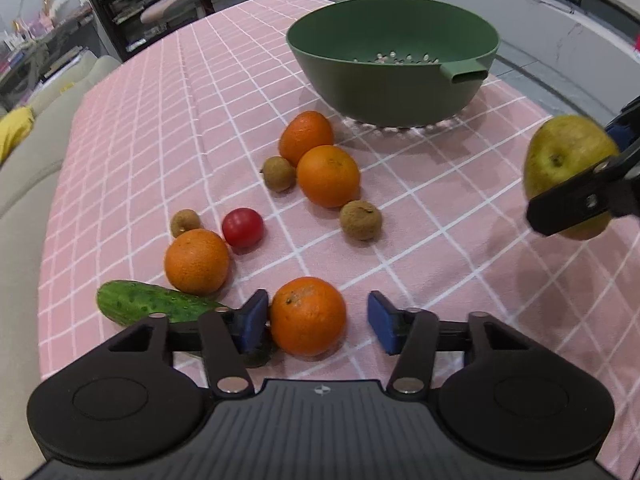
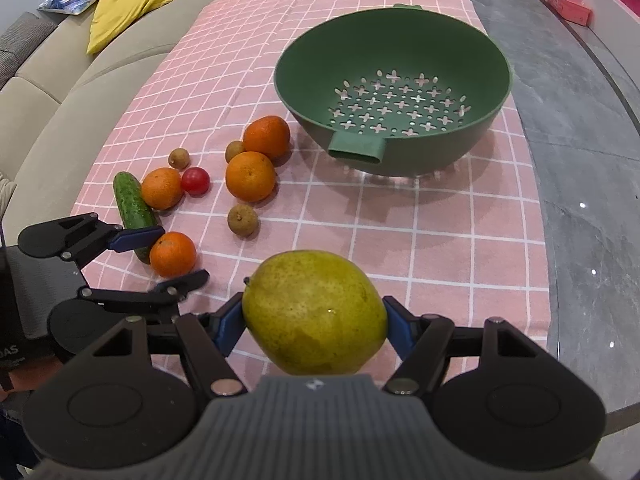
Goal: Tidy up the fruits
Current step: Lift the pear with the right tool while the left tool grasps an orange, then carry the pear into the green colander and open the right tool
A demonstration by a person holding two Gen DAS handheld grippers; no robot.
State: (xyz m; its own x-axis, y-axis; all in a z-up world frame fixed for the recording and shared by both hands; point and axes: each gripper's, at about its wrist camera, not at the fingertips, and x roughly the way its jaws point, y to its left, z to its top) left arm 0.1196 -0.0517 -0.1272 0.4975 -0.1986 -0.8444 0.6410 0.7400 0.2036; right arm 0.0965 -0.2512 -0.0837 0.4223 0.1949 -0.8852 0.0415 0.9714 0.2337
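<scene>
My right gripper [image 2: 314, 320] is shut on a yellow-green pear [image 2: 316, 312] and holds it above the pink checked cloth; the pear also shows at the right edge of the left wrist view [image 1: 564, 160]. My left gripper [image 1: 318, 322] is open around the nearest orange [image 1: 307, 315], its left pad touching the fruit; it also shows in the right wrist view [image 2: 164, 256]. An empty green colander bowl [image 1: 394, 80] stands beyond, also in the right wrist view [image 2: 304, 80].
On the cloth lie three more oranges [image 1: 328, 176], a cucumber [image 1: 152, 302], a red tomato [image 1: 243, 227] and three small brown fruits [image 1: 360, 220]. A beige sofa [image 2: 60, 80] runs along the table's left side. The table edge [image 2: 536, 200] lies right of the bowl.
</scene>
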